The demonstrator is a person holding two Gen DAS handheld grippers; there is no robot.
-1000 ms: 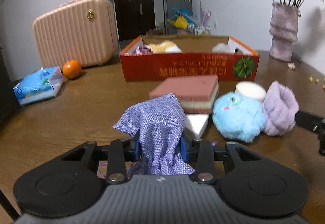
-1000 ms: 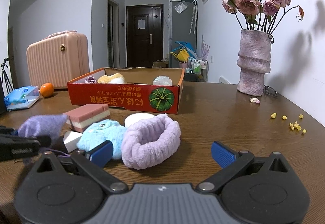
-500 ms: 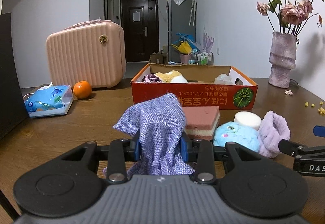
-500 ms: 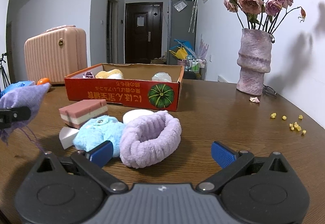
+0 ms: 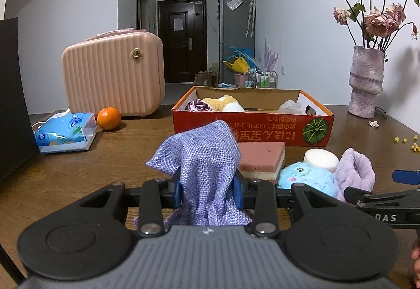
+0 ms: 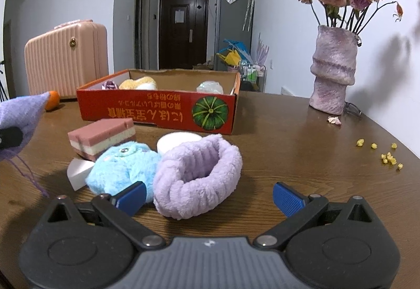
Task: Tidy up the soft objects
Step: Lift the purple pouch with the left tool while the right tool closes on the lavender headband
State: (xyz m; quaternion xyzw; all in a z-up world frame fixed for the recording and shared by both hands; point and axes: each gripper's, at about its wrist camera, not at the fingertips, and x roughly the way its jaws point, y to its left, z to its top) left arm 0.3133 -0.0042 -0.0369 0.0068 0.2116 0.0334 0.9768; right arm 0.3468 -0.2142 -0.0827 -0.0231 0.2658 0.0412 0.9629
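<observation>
My left gripper is shut on a purple woven pouch and holds it above the table, short of the red cardboard box. The box holds several soft items. On the table lie a pink layered sponge, a blue plush toy, a white round sponge and a lilac fluffy headband. My right gripper is open, just before the headband, with the left fingertip by the blue plush. The pouch also shows at the left edge of the right wrist view.
A pink suitcase, an orange and a tissue pack stand at the left. A vase of dried roses stands at the right, with yellow crumbs near the table's edge. A white wedge sponge lies beside the plush.
My left gripper has risen with the pouch, so the box and room show more level. My right gripper has edged closer to the headband.
</observation>
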